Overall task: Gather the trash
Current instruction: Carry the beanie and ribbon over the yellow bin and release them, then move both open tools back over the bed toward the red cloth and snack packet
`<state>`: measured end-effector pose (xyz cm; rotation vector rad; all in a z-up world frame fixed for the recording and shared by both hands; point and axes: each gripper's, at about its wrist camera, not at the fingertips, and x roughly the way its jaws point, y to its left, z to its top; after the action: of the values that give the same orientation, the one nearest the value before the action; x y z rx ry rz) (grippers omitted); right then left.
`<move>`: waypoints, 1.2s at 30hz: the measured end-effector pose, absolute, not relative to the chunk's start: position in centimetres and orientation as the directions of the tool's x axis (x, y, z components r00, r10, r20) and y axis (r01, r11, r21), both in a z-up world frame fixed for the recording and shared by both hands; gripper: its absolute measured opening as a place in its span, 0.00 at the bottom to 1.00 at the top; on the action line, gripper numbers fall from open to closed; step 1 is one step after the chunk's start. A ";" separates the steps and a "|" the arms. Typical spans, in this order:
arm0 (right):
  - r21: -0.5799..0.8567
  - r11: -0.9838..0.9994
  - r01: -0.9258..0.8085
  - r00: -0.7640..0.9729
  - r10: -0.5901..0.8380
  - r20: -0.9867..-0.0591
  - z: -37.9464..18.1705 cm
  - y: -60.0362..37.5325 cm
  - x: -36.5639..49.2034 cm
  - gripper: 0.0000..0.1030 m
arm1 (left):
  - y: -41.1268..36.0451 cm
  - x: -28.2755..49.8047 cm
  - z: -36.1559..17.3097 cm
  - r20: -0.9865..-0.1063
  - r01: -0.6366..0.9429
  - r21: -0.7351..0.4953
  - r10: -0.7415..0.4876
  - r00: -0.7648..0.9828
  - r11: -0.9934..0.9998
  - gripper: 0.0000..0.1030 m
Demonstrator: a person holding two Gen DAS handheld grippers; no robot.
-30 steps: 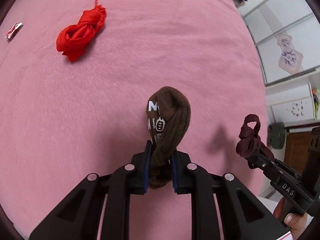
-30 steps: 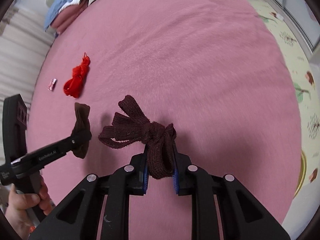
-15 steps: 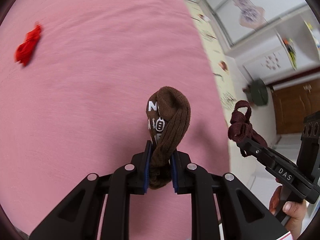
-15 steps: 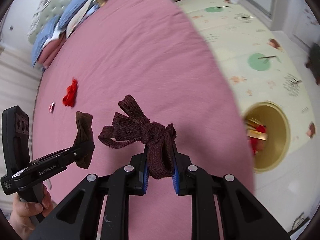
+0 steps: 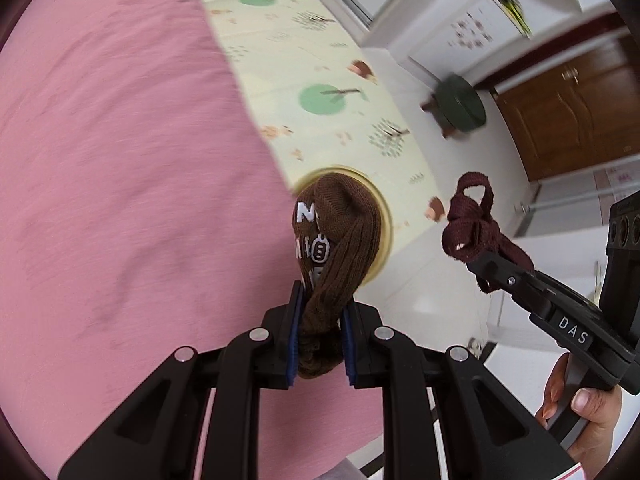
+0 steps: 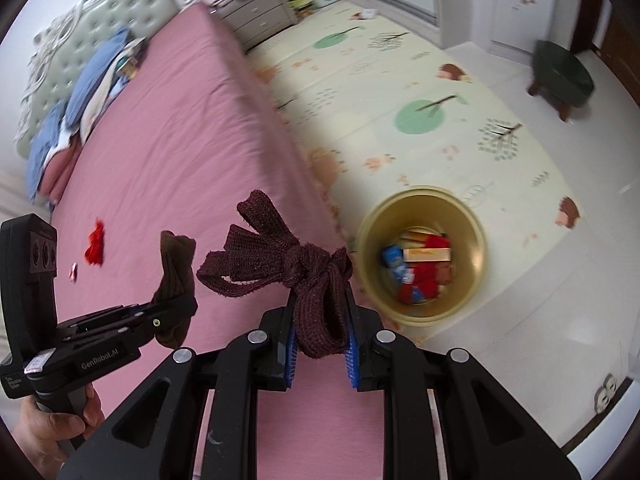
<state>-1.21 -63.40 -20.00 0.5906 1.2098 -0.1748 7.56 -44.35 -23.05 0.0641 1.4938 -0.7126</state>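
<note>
The left gripper (image 5: 320, 336) is clamping a brown sock (image 5: 336, 248) at frame centre. The right gripper (image 6: 320, 344) is squeezing a knotted maroon cloth (image 6: 296, 264) between its fingers. A yellow bin (image 6: 368, 240) of wrappers is sitting right of centre on the floor mat (image 6: 400, 80), beside the pink bed (image 6: 180, 140).

We see bright, even daylight in both views, with no hard glare. Fisheye bending curves the bed edge and floor lines, and a dark rim closes each corner. In the left view the pink bedspread (image 5: 120, 184) left of the left gripper (image 5: 320, 332) is smeared by motion, as is the play mat (image 5: 320, 60) ahead; the brown sock (image 5: 336, 236) between the fingers stays sharp. In the right view the yellow bin (image 6: 420, 264) ahead-right of the right gripper (image 6: 320, 344) is softly blurred, while the knotted maroon cloth (image 6: 296, 268) is crisp. Shadows are faint.
</note>
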 end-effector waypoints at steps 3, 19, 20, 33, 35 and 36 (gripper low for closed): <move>0.330 0.820 0.468 0.358 0.165 -0.919 -20.6 -66.0 -2.2 0.18 | -47.8 7.0 -23.9 -0.917 0.500 -0.386 -0.383 -0.113 0.775 0.17; 0.328 0.771 0.546 0.349 0.146 -0.926 -23.3 -73.8 -3.0 0.60 | -57.7 7.5 -26.5 -0.923 0.550 -0.372 -0.362 -0.132 0.748 0.73; 0.330 0.767 0.551 0.348 0.148 -0.926 -23.4 -74.2 -2.9 0.67 | -57.8 7.7 -26.5 -0.922 0.544 -0.376 -0.362 -0.138 0.750 0.76; 0.308 0.750 0.585 0.284 0.166 -0.944 -24.6 -72.9 -1.4 0.86 | -53.5 9.7 -25.6 -0.938 0.434 -0.333 -0.343 -0.058 0.837 0.91; 0.319 0.751 0.579 0.280 0.185 -0.942 -24.6 -72.0 -0.8 0.90 | -52.4 9.9 -25.1 -0.937 0.413 -0.329 -0.349 -0.030 0.849 0.91; 0.323 0.750 0.578 0.283 0.187 -0.941 -24.4 -71.6 -0.6 0.91 | -51.4 10.1 -24.6 -0.935 0.398 -0.327 -0.354 -0.006 0.857 0.91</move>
<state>-0.60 -71.60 -24.43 0.7210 1.2843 -0.2946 10.12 -51.42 -24.63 0.0374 1.4611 -0.5928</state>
